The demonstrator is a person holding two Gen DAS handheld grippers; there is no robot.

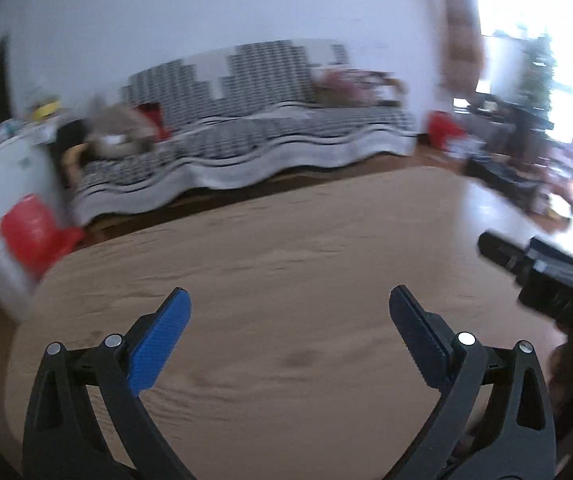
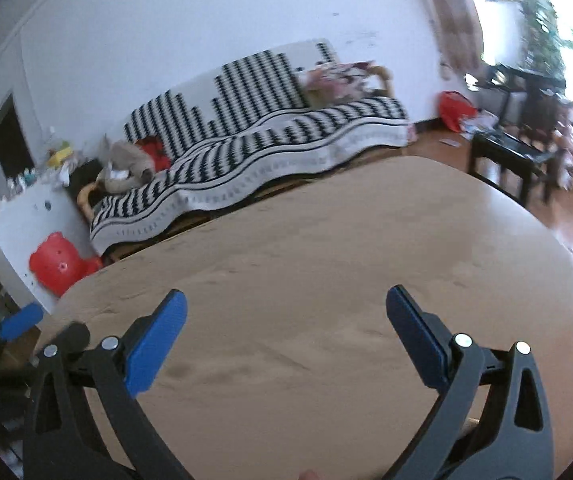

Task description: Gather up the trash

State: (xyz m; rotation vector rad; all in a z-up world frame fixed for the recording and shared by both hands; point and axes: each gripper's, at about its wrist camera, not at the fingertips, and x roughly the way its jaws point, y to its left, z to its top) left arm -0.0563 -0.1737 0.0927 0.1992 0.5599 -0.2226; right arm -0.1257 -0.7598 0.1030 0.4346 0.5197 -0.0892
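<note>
Trash is nowhere on the tabletop (image 2: 326,240); both hand-held grippers, left (image 1: 289,308) and right (image 2: 286,308), gape wide, holding nothing, pointing toward twelve o'clock.

Left tongs (image 1: 288,300) and right tongs (image 2: 286,300), both spread wide, hang over the tan table (image 2: 326,240).
</note>
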